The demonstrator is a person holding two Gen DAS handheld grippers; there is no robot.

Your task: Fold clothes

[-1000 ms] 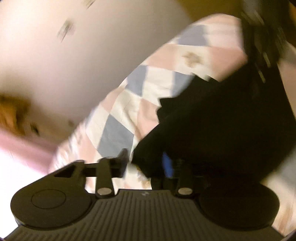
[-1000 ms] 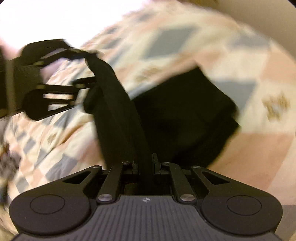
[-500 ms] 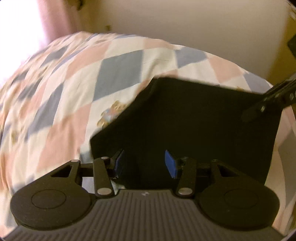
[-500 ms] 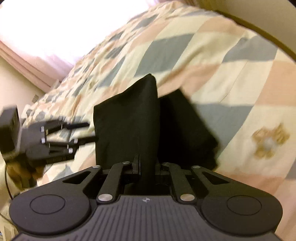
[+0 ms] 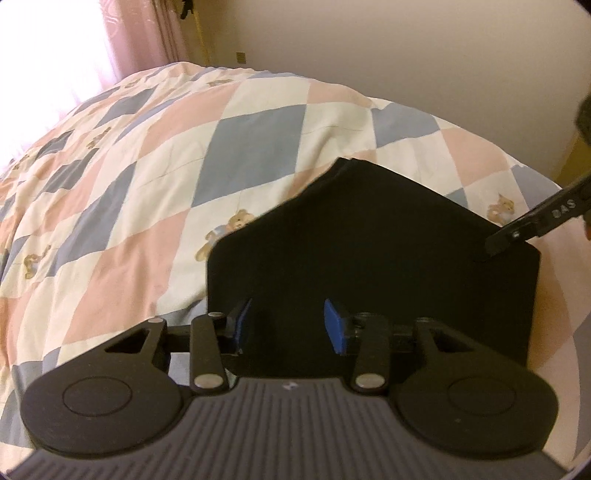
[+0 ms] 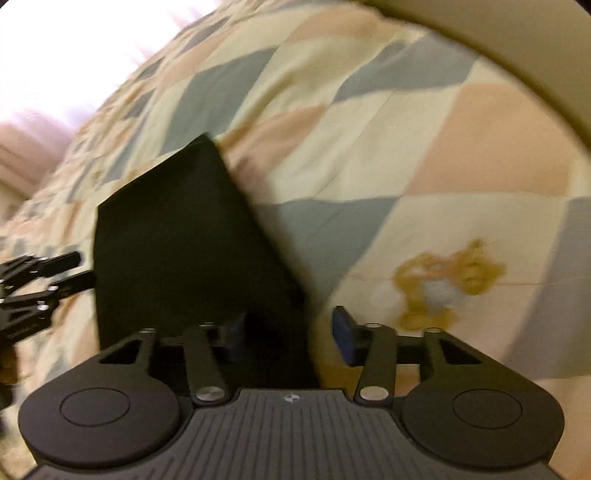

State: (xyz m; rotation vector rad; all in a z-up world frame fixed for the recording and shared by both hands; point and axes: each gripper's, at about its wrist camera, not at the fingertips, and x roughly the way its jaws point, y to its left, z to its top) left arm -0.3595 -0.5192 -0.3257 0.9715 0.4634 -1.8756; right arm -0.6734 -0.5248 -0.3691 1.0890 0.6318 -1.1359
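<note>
Black garment (image 5: 369,251) flat on diamond-patterned quilt (image 5: 155,177); pink curtain (image 5: 147,33), cream wall (image 5: 388,48); both tongs released.

We see a bed covered by a quilted bedspread (image 5: 177,155) in cream, pink and grey-blue diamonds, printed here and there with small brown teddy bears (image 5: 225,232). Behind it rises a plain cream wall (image 5: 388,44), bare apart from a small switch plate (image 5: 241,57) low near the corner. At the upper left a pink sheer curtain (image 5: 147,33) hangs over a window (image 5: 48,51) so bright that it washes out, and daylight spills across the near side of the bed
</note>
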